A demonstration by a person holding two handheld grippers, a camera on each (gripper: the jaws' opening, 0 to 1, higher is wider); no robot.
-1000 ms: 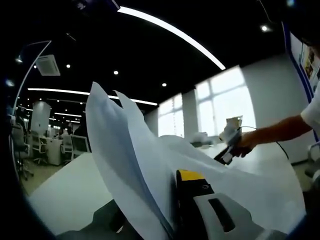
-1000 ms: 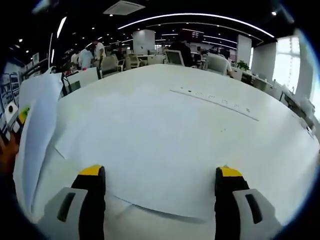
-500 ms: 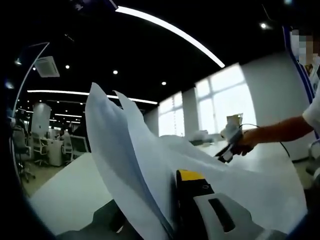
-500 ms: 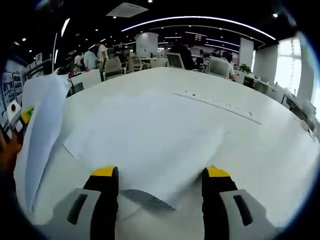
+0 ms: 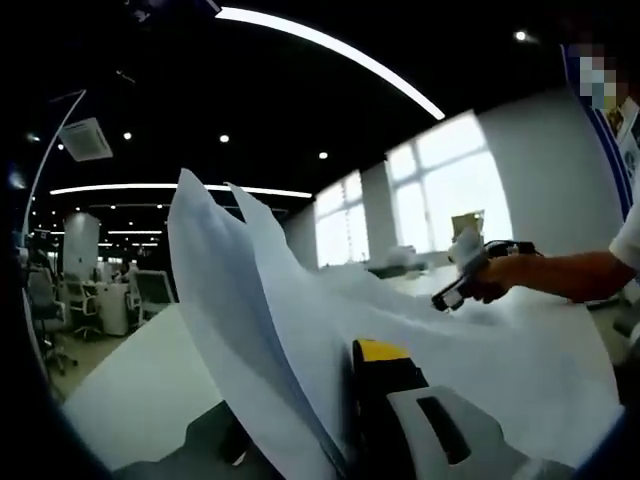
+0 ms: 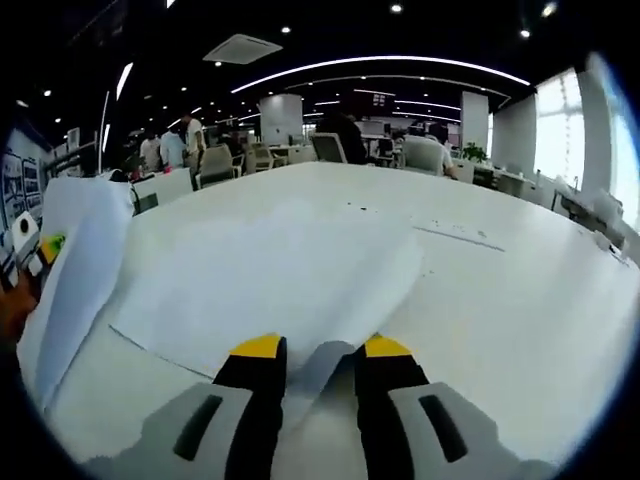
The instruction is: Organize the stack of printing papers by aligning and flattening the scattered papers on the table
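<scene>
My left gripper (image 5: 335,425) pinches the raised edge of the large white paper sheets (image 5: 260,330), which stand up and block much of its view. Beyond lies the white table (image 5: 130,385) (office chairs (image 5: 45,305) further off). My right gripper (image 6: 318,352) clamps the sheets' other edge, bowing them above the tabletop.

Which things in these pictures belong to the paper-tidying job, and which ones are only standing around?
Part of the job:
- papers, lifted at both ends
- left gripper, shut on the papers
- right gripper, jaws closed on the papers' edge
- table

Just around:
- office chairs
- windows
- people at the far desks
- ceiling lights
</scene>
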